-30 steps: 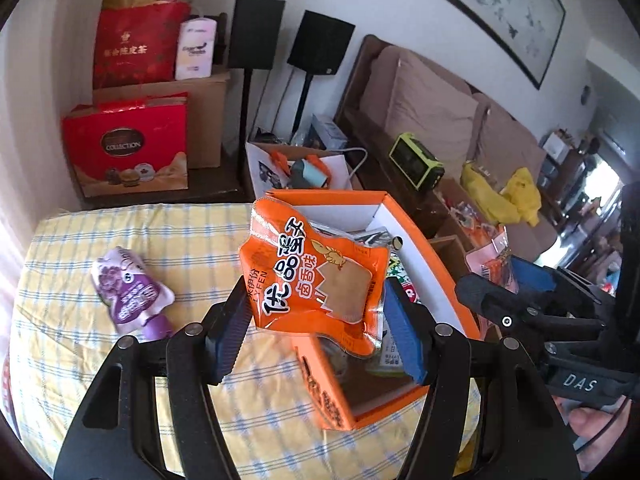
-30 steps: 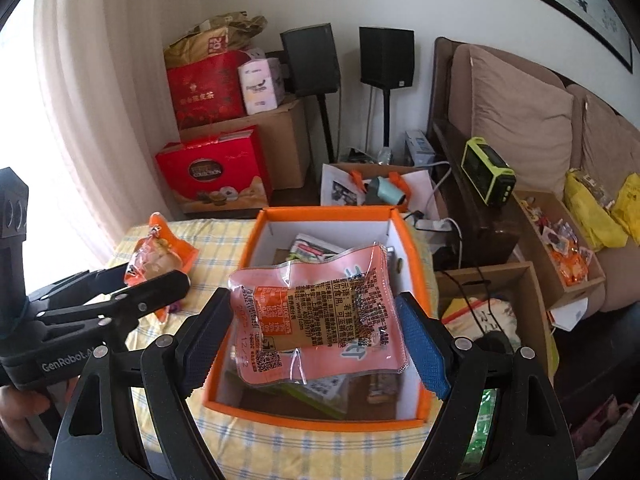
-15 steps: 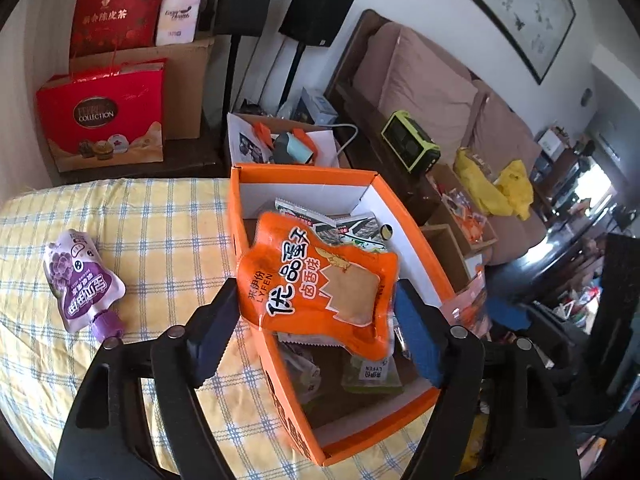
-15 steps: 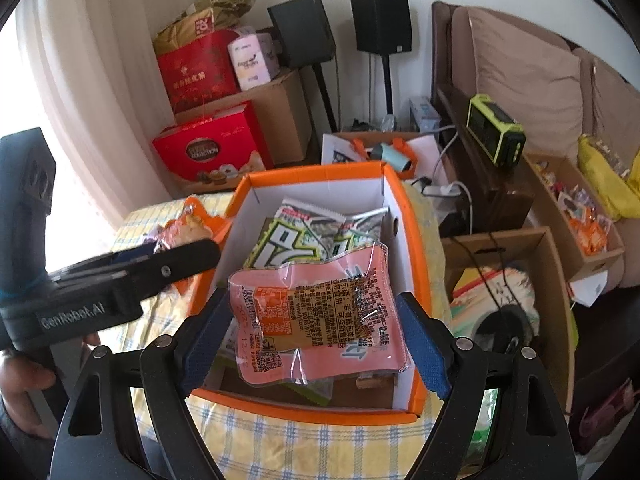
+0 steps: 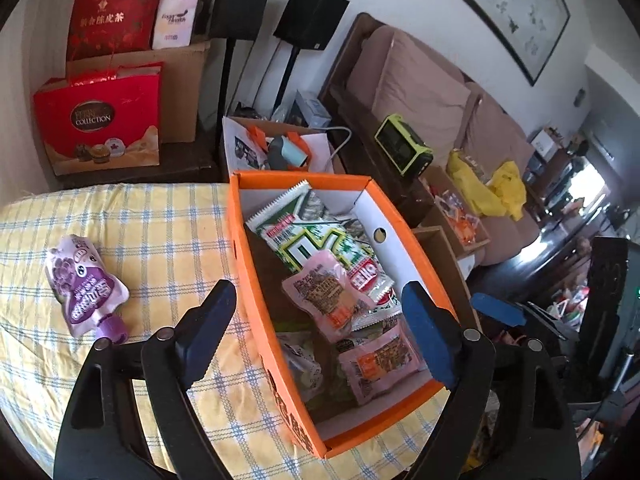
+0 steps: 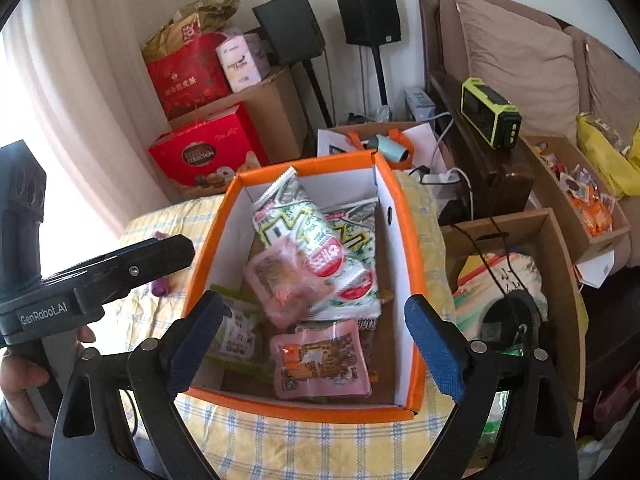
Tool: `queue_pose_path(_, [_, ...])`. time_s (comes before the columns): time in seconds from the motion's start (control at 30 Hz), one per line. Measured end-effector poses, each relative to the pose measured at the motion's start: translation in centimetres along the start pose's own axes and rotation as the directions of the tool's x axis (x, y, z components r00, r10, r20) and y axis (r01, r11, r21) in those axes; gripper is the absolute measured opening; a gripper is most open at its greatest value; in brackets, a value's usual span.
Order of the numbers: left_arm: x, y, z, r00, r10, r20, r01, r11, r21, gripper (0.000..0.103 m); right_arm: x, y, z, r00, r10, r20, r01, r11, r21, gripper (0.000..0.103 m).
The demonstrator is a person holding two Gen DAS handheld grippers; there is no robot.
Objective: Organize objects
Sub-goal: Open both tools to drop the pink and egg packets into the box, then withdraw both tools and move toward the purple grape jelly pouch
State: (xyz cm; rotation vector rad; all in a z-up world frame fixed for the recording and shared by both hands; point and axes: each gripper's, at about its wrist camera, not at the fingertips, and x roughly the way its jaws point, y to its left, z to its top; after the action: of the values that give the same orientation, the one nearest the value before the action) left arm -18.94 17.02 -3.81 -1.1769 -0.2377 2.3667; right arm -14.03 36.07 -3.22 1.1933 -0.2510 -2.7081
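An orange box (image 5: 300, 178) (image 6: 304, 166) with white inner walls stands on the yellow checked table (image 5: 152, 232). It holds green-and-white snack bags (image 5: 308, 240) and two pink packets: one (image 5: 326, 296), blurred in the right wrist view (image 6: 280, 284), lies on the bags, and one (image 5: 380, 364) (image 6: 320, 360) lies flat near the front wall. My left gripper (image 5: 318, 326) hangs over the box's left wall, its jaws opening, nothing between the pads. My right gripper (image 6: 314, 340) hovers over the box's front, jaws also opening and empty. A purple pouch (image 5: 84, 292) lies on the cloth to the left.
Red gift bags (image 5: 100, 120) and cardboard boxes stand behind the table beside two black speakers (image 5: 310, 20). Right of the table are open cardboard boxes (image 6: 516, 280), a green radio (image 6: 490, 112) and a sofa (image 6: 520, 52). A person's hand (image 6: 16, 376) holds the left gripper's handle.
Both grippers opened and let go of their packets. The orange packet and the pink packet dropped into the box. The left view tilted further over the box.
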Motion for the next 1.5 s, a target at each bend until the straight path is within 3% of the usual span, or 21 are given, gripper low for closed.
queue_pose_path(0.3, [-3.6, 2.7, 0.6, 0.996, 0.081, 0.047, -0.082, 0.997, 0.013, 0.089, -1.3, 1.9, 0.9, 1.000, -0.009, 0.027, 0.010, 0.999, -0.043, 0.093])
queue_pose_path(0.47, [-5.2, 5.4, 0.4, 0.988, 0.146, 0.052, -0.147, 0.989, 0.013, 0.099, -1.1, 3.6, 1.2, 1.000, 0.004, 0.024, -0.002, 0.997, -0.071, 0.094])
queue_pose_path(0.57, [-6.3, 7.1, 0.3, 0.982, 0.181, 0.058, -0.182, 0.983, 0.010, 0.099, -0.9, 4.5, 1.3, 1.000, 0.009, 0.021, -0.007, 0.996, -0.091, 0.096])
queue_pose_path(0.63, [-7.0, 8.3, 0.3, 0.979, 0.194, 0.053, -0.195, 0.981, 0.007, 0.100, -0.7, 5.2, 1.4, 1.000, 0.018, 0.012, -0.016, 0.995, -0.103, 0.103])
queue_pose_path(0.73, [-8.0, 10.0, 0.3, 0.984, 0.174, 0.039, -0.174, 0.985, -0.004, 0.102, -0.6, 6.5, 1.5, 0.998, 0.061, 0.012, -0.059, 0.991, -0.121, 0.103])
queue_pose_path(1.03, [-10.2, 14.2, -0.2, 0.972, 0.235, 0.032, -0.234, 0.972, -0.024, 0.103, 0.4, 10.0, 1.7, 0.996, 0.092, -0.011, -0.092, 0.982, -0.163, 0.103])
queue_pose_path(1.5, [-9.2, 20.4, -1.7, 0.970, 0.238, -0.045, -0.242, 0.954, -0.178, 0.102, 3.9, 16.4, 1.5, 0.988, 0.137, -0.064, -0.149, 0.960, -0.238, 0.103])
